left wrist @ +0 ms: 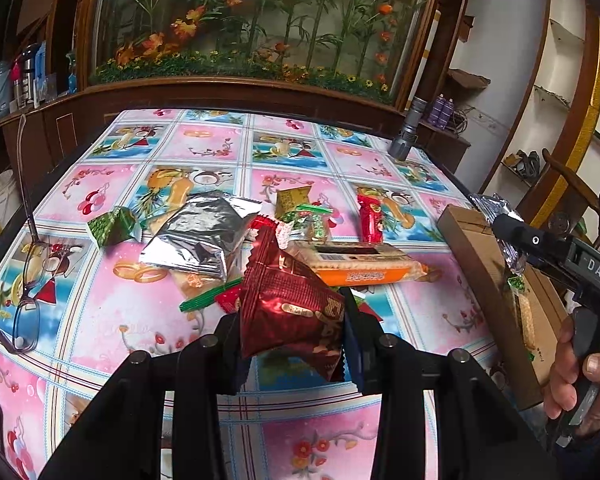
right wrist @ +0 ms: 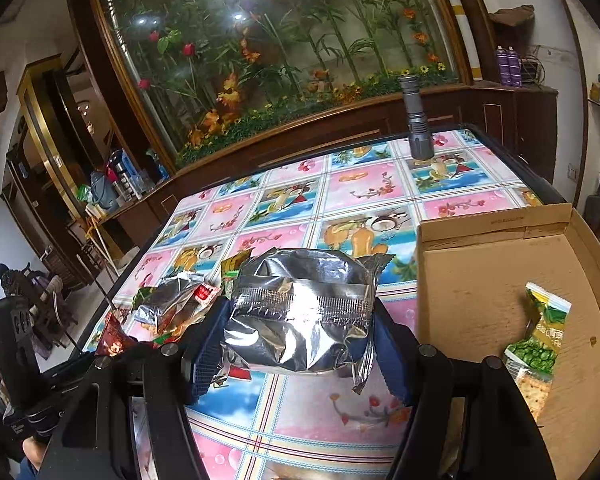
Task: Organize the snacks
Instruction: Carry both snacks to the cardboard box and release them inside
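My left gripper [left wrist: 292, 340] is shut on a dark red snack bag [left wrist: 288, 300], held above the floral tablecloth [left wrist: 112, 308]. Behind it lies a pile of snacks: a silver foil bag [left wrist: 204, 236], an orange cracker pack [left wrist: 360, 268], a red bar [left wrist: 370, 216], and a green pyramid pack [left wrist: 110, 226]. My right gripper [right wrist: 296, 340] is shut on a silver foil bag [right wrist: 300, 312], just left of the cardboard box [right wrist: 480, 280]. A green pea snack pack [right wrist: 538, 340] lies in the box. The right gripper also shows at the right of the left wrist view [left wrist: 500, 220].
A grey flashlight [left wrist: 406, 136] stands at the table's far right corner. Eyeglasses [left wrist: 30, 276] lie at the left edge. The cardboard box [left wrist: 484, 280] sits on the right side of the table. A wooden cabinet with a plant display lies behind.
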The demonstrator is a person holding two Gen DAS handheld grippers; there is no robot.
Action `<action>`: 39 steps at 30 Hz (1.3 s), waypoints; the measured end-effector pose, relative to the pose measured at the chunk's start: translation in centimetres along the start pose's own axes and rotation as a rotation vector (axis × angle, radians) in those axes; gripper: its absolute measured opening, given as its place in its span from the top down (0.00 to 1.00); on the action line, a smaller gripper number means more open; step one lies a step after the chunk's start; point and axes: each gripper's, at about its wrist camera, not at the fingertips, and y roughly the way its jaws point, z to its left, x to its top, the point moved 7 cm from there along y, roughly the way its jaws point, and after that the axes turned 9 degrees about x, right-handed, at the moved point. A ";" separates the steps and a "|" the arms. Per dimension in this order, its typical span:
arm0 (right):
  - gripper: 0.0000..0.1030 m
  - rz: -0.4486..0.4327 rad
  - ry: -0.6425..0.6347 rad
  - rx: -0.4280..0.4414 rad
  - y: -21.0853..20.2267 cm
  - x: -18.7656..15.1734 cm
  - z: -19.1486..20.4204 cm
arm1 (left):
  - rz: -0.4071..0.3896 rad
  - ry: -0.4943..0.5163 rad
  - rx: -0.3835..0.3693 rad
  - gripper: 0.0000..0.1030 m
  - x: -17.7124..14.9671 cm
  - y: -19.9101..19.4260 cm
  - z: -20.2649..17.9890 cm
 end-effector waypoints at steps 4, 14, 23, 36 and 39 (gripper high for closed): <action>0.30 -0.022 0.021 -0.001 -0.9 0.5 -0.7 | -0.002 0.010 -0.006 0.64 0.3 -0.2 -0.7; 0.30 -0.100 0.122 -0.020 -3.9 2.2 -4.4 | -0.021 0.076 -0.055 0.64 1.5 -1.3 -5.5; 0.30 -0.170 0.229 -0.041 -7.2 3.1 -8.4 | -0.017 0.144 -0.160 0.64 1.9 -1.8 -12.3; 0.30 -0.136 0.384 -0.135 -8.8 1.9 -14.8 | 0.071 0.287 -0.325 0.64 -1.4 0.3 -24.1; 0.30 -0.097 0.410 -0.171 -8.4 1.3 -15.9 | 0.109 0.322 -0.346 0.64 -2.6 1.6 -26.1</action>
